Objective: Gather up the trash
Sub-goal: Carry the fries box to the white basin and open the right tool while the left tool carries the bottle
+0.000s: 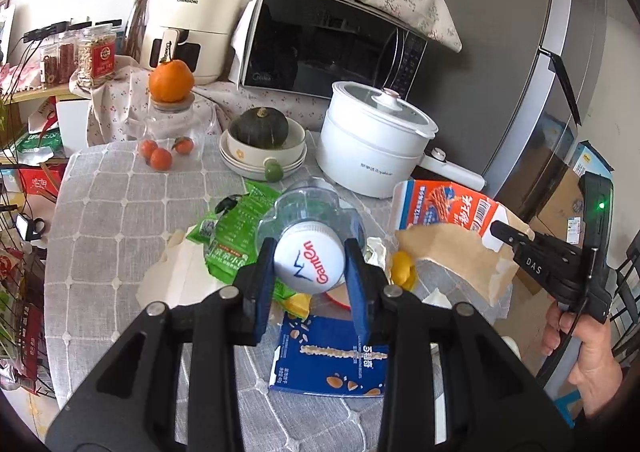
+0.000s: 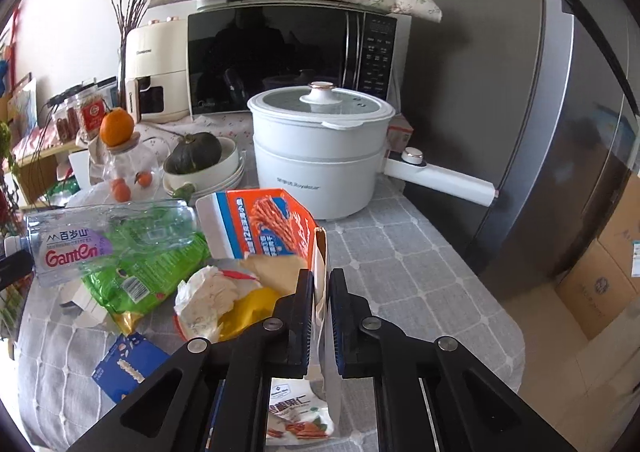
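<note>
Left claw pinching the clear water bottle at its white cap, right claw pressed onto the orange snack box flap, both seemingly lifted off the desk, green wrapper beneath, white pot behind.
</note>
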`<action>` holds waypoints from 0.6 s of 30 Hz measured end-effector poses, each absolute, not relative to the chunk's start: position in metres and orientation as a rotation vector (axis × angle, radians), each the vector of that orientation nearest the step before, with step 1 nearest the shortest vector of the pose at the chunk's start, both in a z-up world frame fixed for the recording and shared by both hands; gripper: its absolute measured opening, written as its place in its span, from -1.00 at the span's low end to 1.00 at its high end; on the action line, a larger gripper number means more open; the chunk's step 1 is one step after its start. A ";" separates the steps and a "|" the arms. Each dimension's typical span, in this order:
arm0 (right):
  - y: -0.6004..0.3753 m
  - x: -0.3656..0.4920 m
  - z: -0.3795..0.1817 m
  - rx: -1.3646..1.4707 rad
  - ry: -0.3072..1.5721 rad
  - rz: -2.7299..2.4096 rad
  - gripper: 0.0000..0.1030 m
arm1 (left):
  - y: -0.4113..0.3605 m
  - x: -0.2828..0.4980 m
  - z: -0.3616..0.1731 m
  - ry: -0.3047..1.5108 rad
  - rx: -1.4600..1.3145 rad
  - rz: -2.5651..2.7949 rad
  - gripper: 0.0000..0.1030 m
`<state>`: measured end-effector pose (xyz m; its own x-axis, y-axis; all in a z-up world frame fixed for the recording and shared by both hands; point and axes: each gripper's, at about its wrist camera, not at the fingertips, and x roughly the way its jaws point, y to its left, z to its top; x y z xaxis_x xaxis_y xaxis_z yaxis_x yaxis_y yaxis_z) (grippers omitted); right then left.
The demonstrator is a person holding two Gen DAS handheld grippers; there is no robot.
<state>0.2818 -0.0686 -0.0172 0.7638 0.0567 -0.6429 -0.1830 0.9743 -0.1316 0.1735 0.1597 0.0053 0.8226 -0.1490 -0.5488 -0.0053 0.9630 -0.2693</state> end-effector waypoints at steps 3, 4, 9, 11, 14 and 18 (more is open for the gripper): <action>-0.081 0.273 -0.006 -0.179 0.669 0.116 -0.83 | 0.160 0.168 0.013 0.576 -0.272 -0.080 -0.32; -0.085 0.269 -0.002 -0.181 0.657 0.111 -0.84 | 0.160 0.166 0.015 0.567 -0.274 -0.082 -0.32; -0.103 0.252 0.020 -0.185 0.597 0.088 -0.84 | 0.159 0.158 0.025 0.531 -0.264 -0.097 -0.32; -0.112 0.247 0.027 -0.172 0.580 0.072 -0.84 | 0.159 0.156 0.027 0.527 -0.268 -0.099 -0.32; -0.127 0.235 0.040 -0.143 0.569 0.059 -0.84 | 0.157 0.150 0.033 0.513 -0.275 -0.116 -0.32; -0.145 0.216 0.054 -0.141 0.555 0.050 -0.84 | 0.151 0.137 0.043 0.491 -0.267 -0.155 -0.32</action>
<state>0.2158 -0.1453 0.0539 0.8491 0.0096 -0.5281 -0.0857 0.9891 -0.1198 0.1374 0.1510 0.0428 0.8712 -0.2103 -0.4437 0.0828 0.9537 -0.2893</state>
